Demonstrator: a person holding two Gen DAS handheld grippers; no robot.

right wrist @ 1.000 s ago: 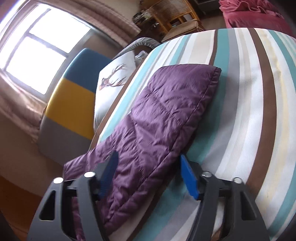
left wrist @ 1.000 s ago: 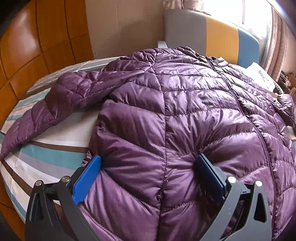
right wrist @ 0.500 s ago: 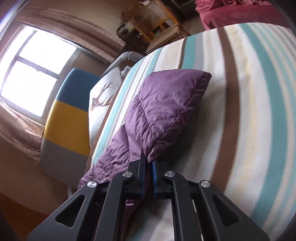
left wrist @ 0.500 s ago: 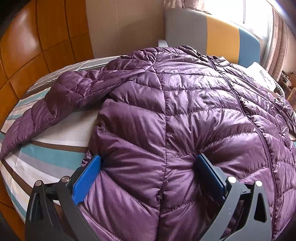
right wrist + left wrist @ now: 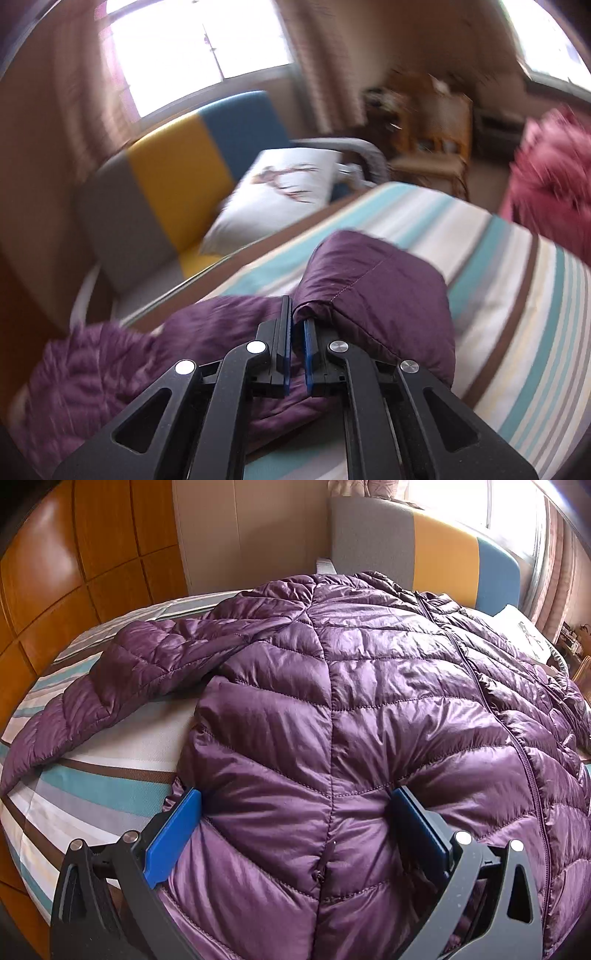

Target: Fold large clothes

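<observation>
We see a purple quilted jacket (image 5: 332,709) spread over a striped bed (image 5: 92,786), its long axis running from the bottom of the left wrist view up toward the grey, yellow and blue headboard (image 5: 424,546) at the upper right, with the zip slanting from the upper centre down to the right edge. One sleeve (image 5: 110,686) stretches out to the left, angled down toward the left edge of the frame. Our left tool (image 5: 299,827) stands wide open at the bottom, its blue pads pressed into the puffy hem on either side of a seam without pinching it. In the blurred right wrist view, our right tool (image 5: 297,328) is closed on the other sleeve (image 5: 376,291), whose cuff end bunches up above the bed at centre, pointing toward the upper right. A white pillow (image 5: 280,188) lies just left of centre, against the headboard.
</observation>
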